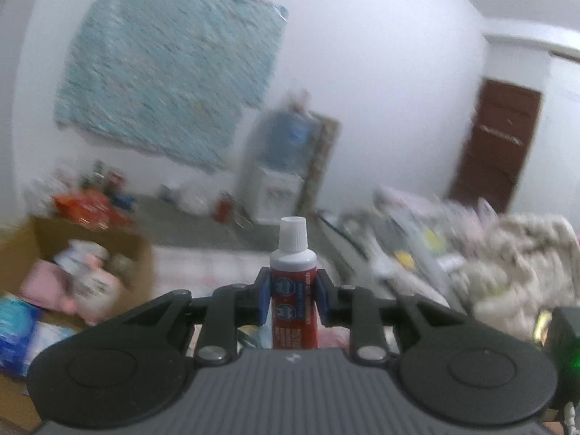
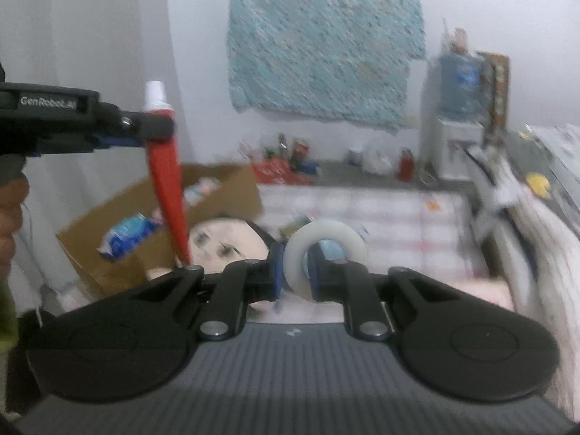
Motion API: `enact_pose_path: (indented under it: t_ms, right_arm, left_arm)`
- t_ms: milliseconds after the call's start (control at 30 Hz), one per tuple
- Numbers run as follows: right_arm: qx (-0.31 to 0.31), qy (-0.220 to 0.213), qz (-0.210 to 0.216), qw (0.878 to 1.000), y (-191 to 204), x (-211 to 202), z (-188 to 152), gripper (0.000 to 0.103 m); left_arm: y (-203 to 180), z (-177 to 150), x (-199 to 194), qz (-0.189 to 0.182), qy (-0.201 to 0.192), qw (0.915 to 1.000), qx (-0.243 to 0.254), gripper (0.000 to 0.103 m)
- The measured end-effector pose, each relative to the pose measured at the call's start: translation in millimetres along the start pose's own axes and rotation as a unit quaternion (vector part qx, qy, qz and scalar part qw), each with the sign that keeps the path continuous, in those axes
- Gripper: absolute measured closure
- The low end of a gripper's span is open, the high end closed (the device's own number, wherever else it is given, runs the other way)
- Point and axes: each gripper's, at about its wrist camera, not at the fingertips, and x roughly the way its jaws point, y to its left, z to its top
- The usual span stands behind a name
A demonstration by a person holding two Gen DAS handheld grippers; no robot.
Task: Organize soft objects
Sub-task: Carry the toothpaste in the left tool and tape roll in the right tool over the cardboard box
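My left gripper (image 1: 293, 295) is shut on a red toothpaste tube (image 1: 294, 311) with a white cap, held upright in the air. The right wrist view shows that same left gripper (image 2: 159, 128) at the upper left, the red tube (image 2: 168, 188) hanging from it over the cardboard box (image 2: 224, 185). My right gripper (image 2: 294, 272) is shut on the wall of a roll of clear tape (image 2: 326, 246), lifted above the patterned mat (image 2: 380, 214). A round cushion printed with a face (image 2: 232, 243) lies beside the box.
The open cardboard box (image 1: 137, 250) holds soft packs, among them a blue wipes pack (image 2: 127, 235). A crumpled blanket (image 1: 514, 253) lies at the right. A water dispenser (image 1: 282, 166), a brown door (image 1: 496, 145) and small bottles line the far wall. A hand (image 2: 11, 210) shows at left.
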Motion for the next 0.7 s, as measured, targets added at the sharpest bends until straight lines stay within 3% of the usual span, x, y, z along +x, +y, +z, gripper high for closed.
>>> enact_pose_path:
  t_ms: [133,300,500,700]
  right_arm:
    - [-0.02,-0.028,0.035,0.999,23.0,3.0,31.2,0.09]
    - [-0.047,-0.052,0.071,0.995,51.6,18.7,72.3,0.09]
    - [-0.066,-0.048,0.099,0.992,86.0,50.8,102.2,0.09]
    - [-0.075,-0.021,0.106,0.991,115.1,86.2,107.5,0.09]
  left_arm:
    - [29.6,28.7,-38.6,0.048,-0.039,0.9981,-0.008,0.077]
    - [72.7,46.6,-58.0,0.099,-0.045,0.9936,-0.029,0.077]
    - [128.2,37.5,-40.7,0.123,-0.007,0.991,-0.054,0.077]
    - [187.5,12.4,12.0,0.13,0.073,0.9858,-0.077,0.077]
